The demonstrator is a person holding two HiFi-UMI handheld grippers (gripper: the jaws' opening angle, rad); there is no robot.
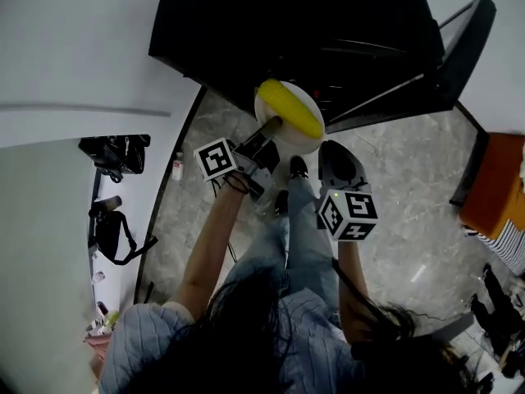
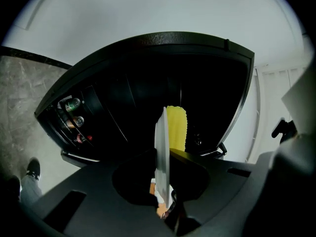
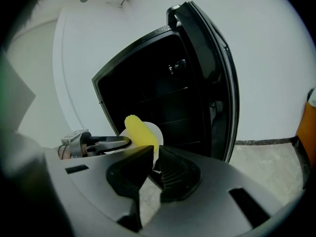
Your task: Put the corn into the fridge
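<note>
- Head view: a person stands on a grey marbled floor (image 1: pixel 394 179) in front of a black fridge (image 1: pixel 287 31). Its door (image 1: pixel 459 48) is swung open to the right.
- The corn (image 1: pixel 291 109), a yellow cob, lies across a round white plate (image 1: pixel 267 105). The plate is held in the air just before the fridge's dark opening, so the corn is outside the fridge.
- The left gripper (image 1: pixel 275 124) reaches the plate from the lower left, with its marker cube (image 1: pixel 216 158) behind it.
- In the left gripper view the plate (image 2: pixel 162 152) stands edge-on between that gripper's (image 2: pixel 164 206) fingers, which are clamped tight on its rim. The corn (image 2: pixel 176 130) shows just right of the plate edge.
- The right gripper (image 1: pixel 324 148) meets the plate's lower right edge. Its own cube (image 1: pixel 349 214) sits nearer the person.
- In the right gripper view the right gripper's (image 3: pixel 155 152) fingers are drawn narrow. The plate's (image 3: pixel 154 135) near rim sits between their tips, seemingly pinched.
- That view also shows the corn (image 3: pixel 138 130) on the plate and the left gripper (image 3: pixel 98 143) coming in from the left. The fridge (image 3: pixel 163 98) interior lies beyond, with the door (image 3: pixel 219 83) standing at the right.
- Bottles (image 2: pixel 73 103) sit in a rack at the left of the fridge in the left gripper view.
- Dark bags (image 1: pixel 115 153) lie by the wall at the left.
</note>
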